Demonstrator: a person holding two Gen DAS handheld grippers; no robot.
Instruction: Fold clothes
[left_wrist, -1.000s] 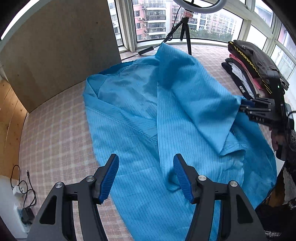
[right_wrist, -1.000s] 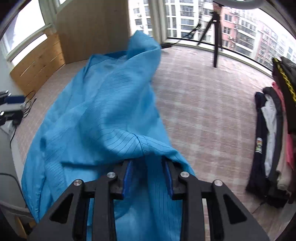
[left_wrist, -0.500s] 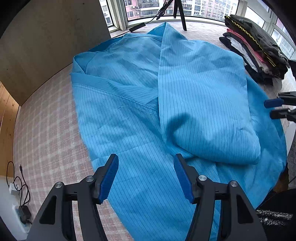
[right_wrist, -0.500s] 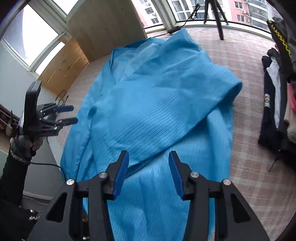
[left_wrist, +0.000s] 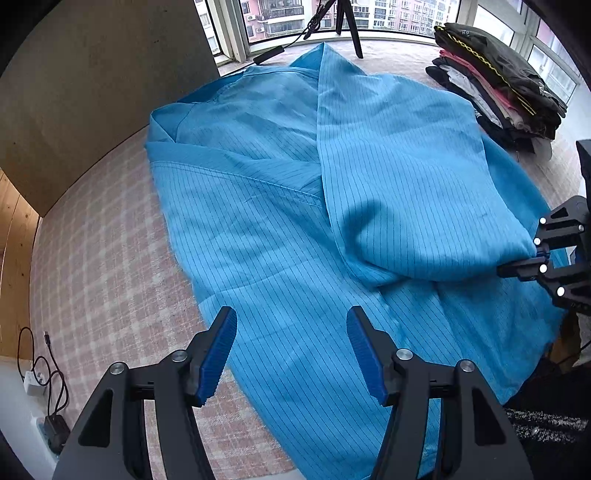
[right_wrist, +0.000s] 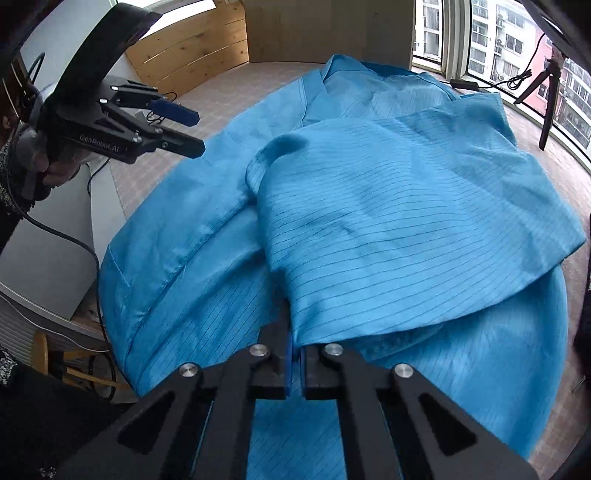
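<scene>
A blue pin-striped garment (left_wrist: 258, 221) lies spread on the checked table cover (left_wrist: 110, 277), with its right side folded over as a wide flap (right_wrist: 406, 221). My left gripper (left_wrist: 291, 314) hovers open over the garment's near hem, nothing between its blue pads. In the right wrist view the left gripper (right_wrist: 197, 132) shows at upper left, held by a hand, clear of the cloth. My right gripper (right_wrist: 295, 350) is shut on the near edge of the folded flap. In the left wrist view the right gripper (left_wrist: 532, 258) pinches that corner at the right edge.
A stack of folded clothes (left_wrist: 498, 85) sits at the back right. A tripod (left_wrist: 347, 26) stands by the windows. A brown board (left_wrist: 92, 92) rises at the back left. Cables and a power strip (left_wrist: 37, 380) lie off the table's left edge.
The right gripper let go of the lifted flap, which dropped flat across the garment. It then swung round, rolled, and shut on the flap's near edge. The left gripper sank slightly toward the cloth.
</scene>
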